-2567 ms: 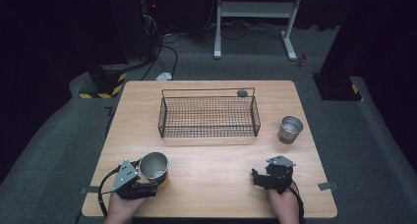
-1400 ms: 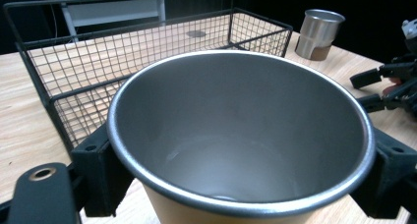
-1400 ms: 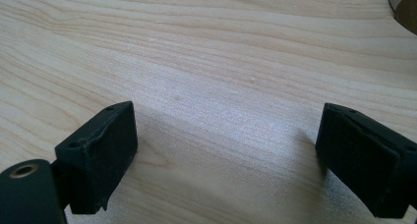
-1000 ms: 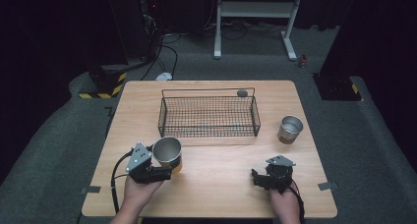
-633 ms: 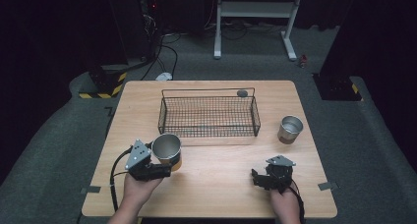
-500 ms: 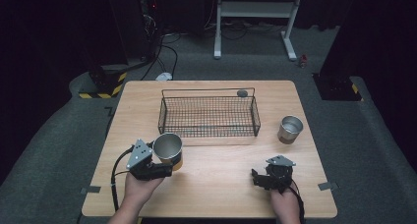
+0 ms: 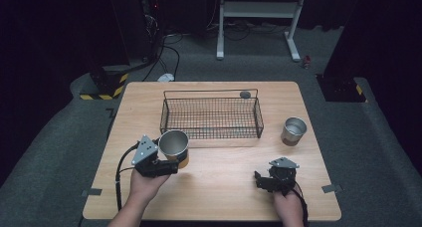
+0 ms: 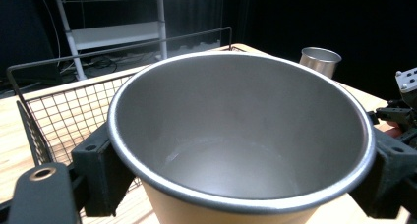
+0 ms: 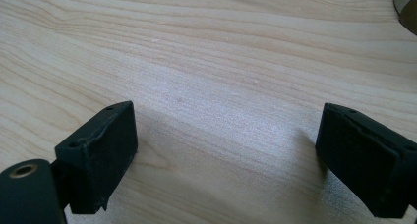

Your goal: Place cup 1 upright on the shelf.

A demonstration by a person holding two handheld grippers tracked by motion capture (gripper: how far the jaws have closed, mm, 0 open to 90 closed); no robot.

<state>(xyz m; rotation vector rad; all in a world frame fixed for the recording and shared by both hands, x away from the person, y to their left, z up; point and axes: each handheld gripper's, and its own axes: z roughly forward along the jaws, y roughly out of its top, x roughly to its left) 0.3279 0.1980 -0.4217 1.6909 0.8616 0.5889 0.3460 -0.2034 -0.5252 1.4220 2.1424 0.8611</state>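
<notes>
A steel cup (image 7: 173, 141) with a tan lower band is held just above the table, a little in front of the wire basket's (image 7: 211, 133) left end. My left gripper (image 7: 171, 159) is shut on it. In the left gripper view the cup's (image 8: 241, 150) open, empty mouth faces me, with a black jaw on each side of its wall. My right gripper (image 7: 261, 179) rests low over the table's front right part. In the right gripper view it (image 9: 226, 150) is open, with bare wood between the jaws.
A second steel cup (image 7: 293, 130) stands upright on the table to the right of the basket, also in the left gripper view (image 8: 320, 61). A small dark round object (image 7: 245, 94) sits at the basket's far right corner. The basket (image 8: 64, 111) holds nothing.
My left gripper has carried the cup away from the table's front edge toward the basket, then nearly stopped. The right gripper has stayed still.
</notes>
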